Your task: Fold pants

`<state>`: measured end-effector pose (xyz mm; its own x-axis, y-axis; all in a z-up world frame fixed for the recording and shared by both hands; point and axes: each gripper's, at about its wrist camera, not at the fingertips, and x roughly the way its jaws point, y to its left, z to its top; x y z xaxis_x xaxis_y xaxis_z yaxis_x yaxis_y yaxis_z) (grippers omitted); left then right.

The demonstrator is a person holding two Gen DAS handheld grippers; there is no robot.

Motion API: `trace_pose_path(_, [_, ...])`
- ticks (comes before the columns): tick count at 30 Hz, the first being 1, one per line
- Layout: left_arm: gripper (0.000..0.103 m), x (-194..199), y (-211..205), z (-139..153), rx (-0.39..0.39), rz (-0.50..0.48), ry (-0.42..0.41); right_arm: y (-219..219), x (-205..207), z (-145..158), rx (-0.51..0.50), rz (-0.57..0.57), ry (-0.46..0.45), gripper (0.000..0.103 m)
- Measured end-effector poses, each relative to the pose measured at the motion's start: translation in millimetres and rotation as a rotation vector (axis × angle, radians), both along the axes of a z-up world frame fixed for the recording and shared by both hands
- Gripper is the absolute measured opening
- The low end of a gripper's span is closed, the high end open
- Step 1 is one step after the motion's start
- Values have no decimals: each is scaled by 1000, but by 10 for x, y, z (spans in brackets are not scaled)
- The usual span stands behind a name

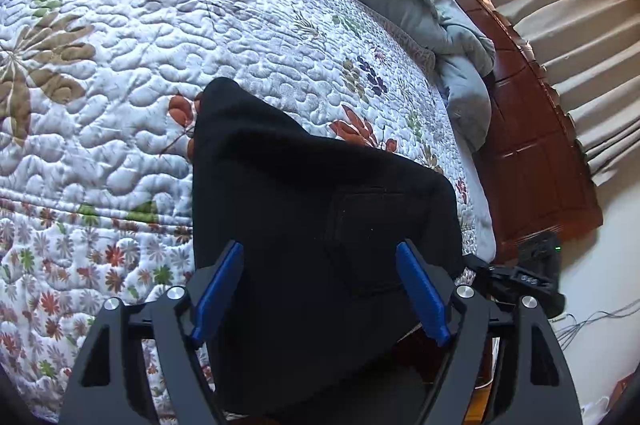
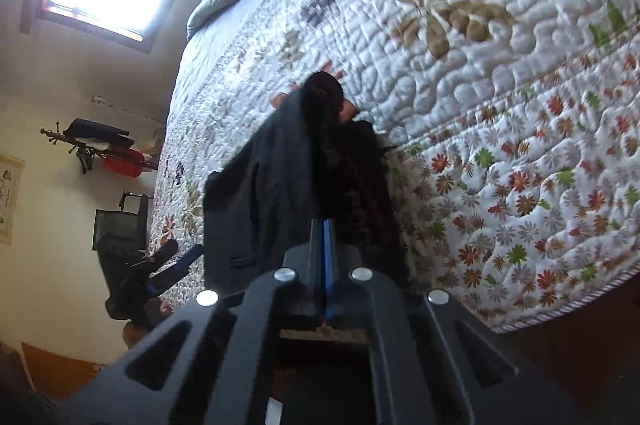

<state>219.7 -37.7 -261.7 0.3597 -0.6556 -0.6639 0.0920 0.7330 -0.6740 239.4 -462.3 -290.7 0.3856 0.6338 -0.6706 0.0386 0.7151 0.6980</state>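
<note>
Blue fingers [image 1: 420, 293] of the left gripper [image 1: 320, 289] stand wide over the black pants [image 1: 304, 209], bunched at the bed's [image 1: 120, 37] near edge, likely to take hold. From the right wrist, the right gripper [image 2: 325, 245] is closed flat; whether it pinches fabric I cannot tell. Quilt beyond lies free.

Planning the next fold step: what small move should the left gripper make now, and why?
Probably lower the left gripper and close on the black pants: its jaws stand open with the cloth under them, not pinched, while the right gripper is shut at the pants' edge.
</note>
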Motion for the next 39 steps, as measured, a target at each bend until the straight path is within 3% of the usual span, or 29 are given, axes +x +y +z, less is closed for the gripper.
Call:
trace_pose_path(3, [79,-20,-4,-30,10,-12,4,5,-57,86,12,16,-19,0])
trace_pose_path(5, [79,-17,-6,-30,11,-12,4,-52,-78,-1,17,-14,8,15])
trace_pose_path(6, [79,-19,1,-22,9,-9,5,-106,-91,-47,22,-42,24,52])
trace_pose_path(7, [79,-27,3,-16,8,-8,4,-140,-83,-104,30,-72,35,77])
trace_pose_path(12, [79,-31,33,-40,11,-4,13,-101,-41,-477,163,-86,87,69])
trace_pose_path(14, [79,-16,27,-65,11,-5,21,-13,-7,-493,150,-81,75,57])
trace_pose_path(16, [79,-6,18,-89,16,-3,27,15,7,-452,101,-85,59,25])
trace_pose_path(17, [79,-2,14,-95,17,-3,29,12,5,-428,94,-86,54,17])
trace_pose_path(19, [79,4,6,-93,17,-6,28,29,-18,-327,70,-80,39,13])
trace_pose_path(23, [79,4,0,-98,12,-21,27,84,-213,-100,21,-95,-2,12])
trace_pose_path(25, [79,10,-1,-123,12,-22,30,96,-271,-176,6,-110,12,12])
trace_pose_path(27, [79,30,-21,-157,12,-24,38,47,-257,-455,-10,-141,53,12])
trace_pose_path(31, [79,52,-72,-155,35,-43,40,39,-170,-580,-27,-148,21,17])
trace_pose_path(32, [79,46,-62,-132,32,-43,37,43,-173,-541,-29,-141,18,19])
trace_pose_path(34, [79,12,6,-57,14,-24,26,1,-206,-472,-15,-142,30,37])
trace_pose_path(37, [79,-117,124,96,-14,-9,-24,-147,-281,-135,-72,-210,-54,40])
trace_pose_path(39, [80,-236,162,156,-47,-12,-49,-84,-239,88,-39,-168,-151,39])
